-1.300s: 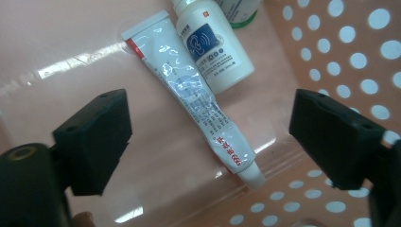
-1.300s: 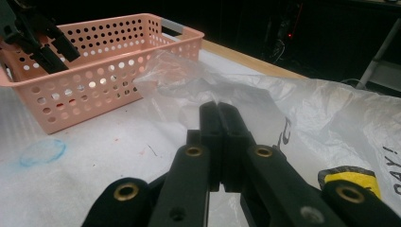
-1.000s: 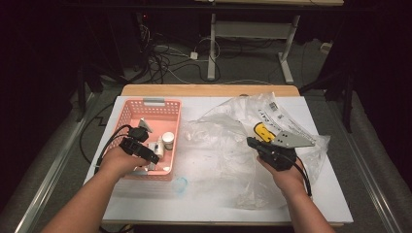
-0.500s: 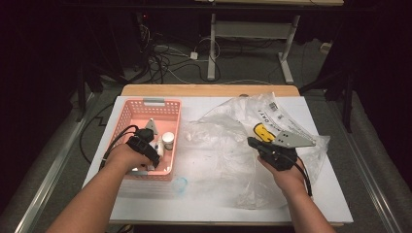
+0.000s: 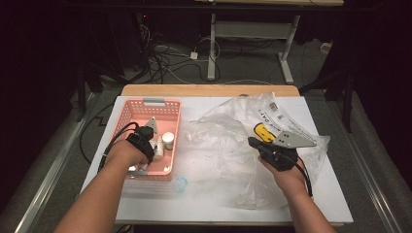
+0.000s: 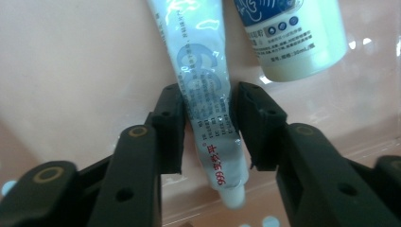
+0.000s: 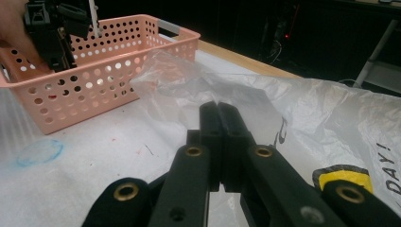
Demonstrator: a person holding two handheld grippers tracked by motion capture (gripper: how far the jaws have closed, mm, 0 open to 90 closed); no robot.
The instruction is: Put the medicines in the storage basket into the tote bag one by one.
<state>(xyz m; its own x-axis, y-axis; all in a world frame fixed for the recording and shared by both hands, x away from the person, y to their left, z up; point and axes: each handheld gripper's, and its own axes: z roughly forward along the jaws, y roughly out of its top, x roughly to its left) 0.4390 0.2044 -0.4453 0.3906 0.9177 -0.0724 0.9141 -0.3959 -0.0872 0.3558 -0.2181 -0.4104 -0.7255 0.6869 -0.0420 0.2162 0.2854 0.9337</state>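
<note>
**Tube between left jaws, inside pink basket**

Tube point(image 6: 208, 99), pale blue with red print: lying on basket floor, centre of left gripper view, running from top edge down to lower centre, cap end lowest. Set lengthwise between the two black jaws of left gripper point(image 6: 204, 125); jaws just been closing, pads at or very near tube sides, firm clamp not certain. Second container, white bottle point(image 6: 293, 42), upper right of same view, just beside tube, outside jaws.

Count: one pink basket point(image 5: 141, 108), left of centre in high view; one clear plastic bag point(image 5: 228, 145), centre to right; two grippers. In basket: tube, bottle, plus one small round white-capped item point(image 5: 168, 140).

Right gripper point(image 5: 252, 142): right of centre in high view, resting on bag; jaws pressed fully together in right gripper view, whether bag film is pinched cannot be told.
</note>
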